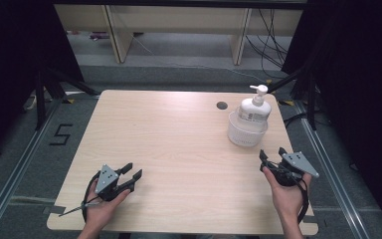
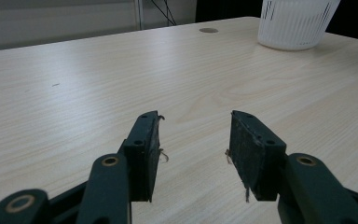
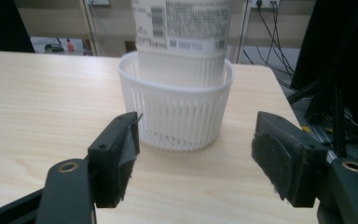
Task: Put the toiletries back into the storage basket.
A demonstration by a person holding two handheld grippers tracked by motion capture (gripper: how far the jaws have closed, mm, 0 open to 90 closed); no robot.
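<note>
A white pump bottle (image 1: pixel 254 108) stands upright inside a small white slatted basket (image 1: pixel 247 133) at the table's far right. In the right gripper view the bottle (image 3: pixel 182 28) and the basket (image 3: pixel 177 112) sit just ahead of the jaws. My right gripper (image 1: pixel 272 154) is held open a short way in front of the basket, nothing between its pads (image 3: pixel 116 154). Near the front left of the table my left gripper (image 1: pixel 132 172) is open and empty; its pads (image 2: pixel 147 149) hover over bare wood, and the basket (image 2: pixel 296 23) is far off.
The light wooden table (image 1: pixel 169 144) has a round cable hole (image 1: pixel 222 105) near its far edge, left of the basket. Black stands and curtains flank the table on both sides. Cables lie on the floor behind it.
</note>
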